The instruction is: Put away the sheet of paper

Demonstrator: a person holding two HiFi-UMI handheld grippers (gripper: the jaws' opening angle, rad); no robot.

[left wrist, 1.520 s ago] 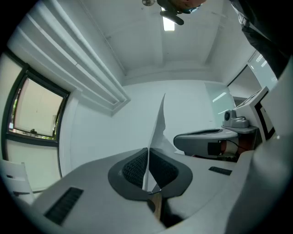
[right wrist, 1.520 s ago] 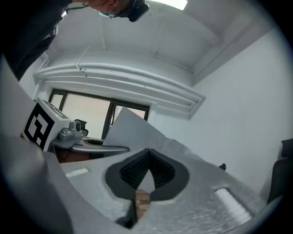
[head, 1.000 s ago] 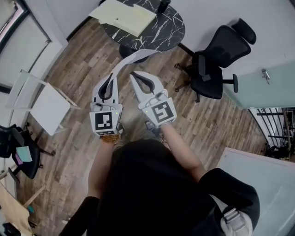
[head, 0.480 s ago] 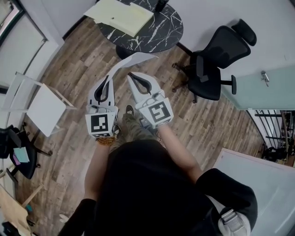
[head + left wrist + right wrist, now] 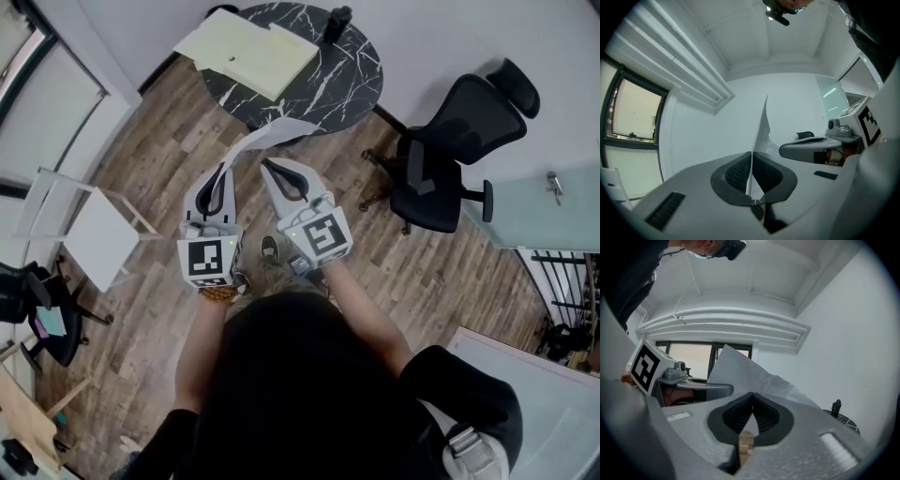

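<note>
While left claw (image 5: 225, 170) pinches paper sheet (image 5: 272, 133), yellow papers (image 5: 251, 52) on table (image 5: 345, 73)

The sheet of paper (image 5: 274, 129) is white, thin and a bit crinkled. It is up in the air and does not lie on anything. Its near left end is pinched tight between the closed jaws of the left gripper (image 5: 225, 169). From there it bends away to the right in a long curve. Its far end hangs free, close to the near edge of the round black table (image 5: 349, 75).
</note>
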